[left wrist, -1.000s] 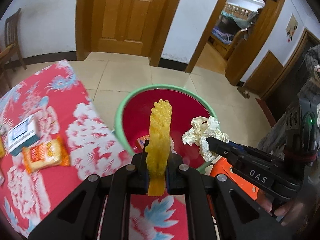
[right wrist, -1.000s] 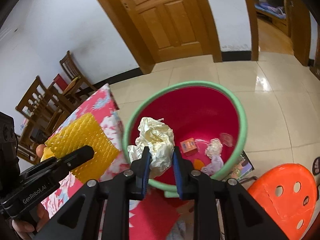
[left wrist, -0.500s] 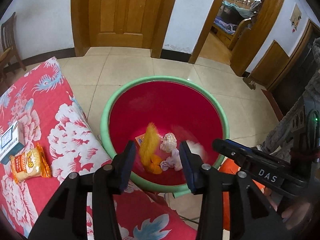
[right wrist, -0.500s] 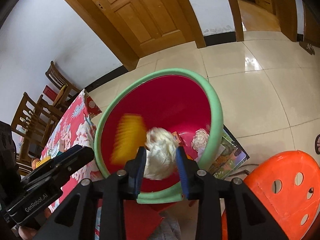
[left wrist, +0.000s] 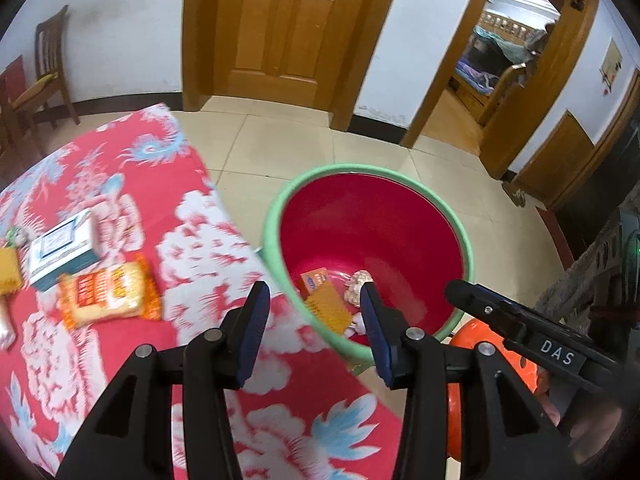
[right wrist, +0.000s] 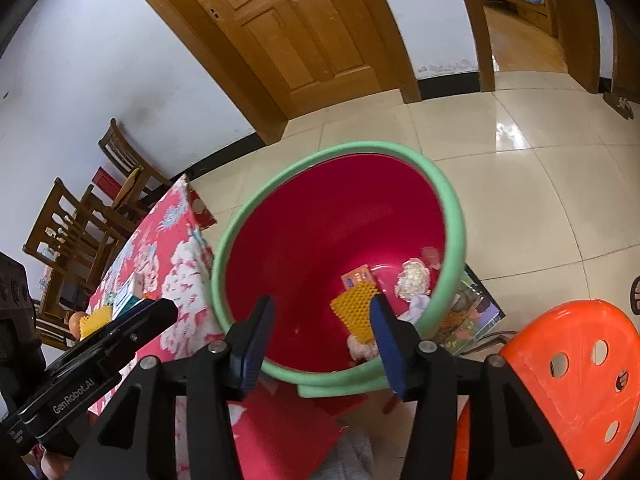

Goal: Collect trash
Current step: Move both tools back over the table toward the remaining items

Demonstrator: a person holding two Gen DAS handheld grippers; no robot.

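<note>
A red bin with a green rim (left wrist: 464, 240) (right wrist: 456, 216) stands on the floor beside the table. Inside lie a yellow foam net (left wrist: 330, 312) (right wrist: 356, 310), crumpled white paper (left wrist: 358, 282) (right wrist: 412, 280) and a small orange packet (left wrist: 314, 280) (right wrist: 360, 276). My left gripper (left wrist: 312, 320) is open and empty above the table edge and the bin's near rim. My right gripper (right wrist: 322, 328) is open and empty above the bin. On the floral tablecloth (left wrist: 192, 240) lie an orange snack packet (left wrist: 108, 294) and a white-and-teal box (left wrist: 64, 250).
An orange plastic stool (right wrist: 576, 376) stands right of the bin. A printed sheet (right wrist: 468, 316) lies on the floor under the bin's right side. Wooden chairs (right wrist: 80, 232) stand behind the table. A wooden door (left wrist: 288, 28) and an open doorway (left wrist: 504, 60) are beyond the tiled floor.
Both grippers opened; the yellow foam net and the crumpled white paper dropped into the bin. My left gripper has swung left, bringing the table into view.
</note>
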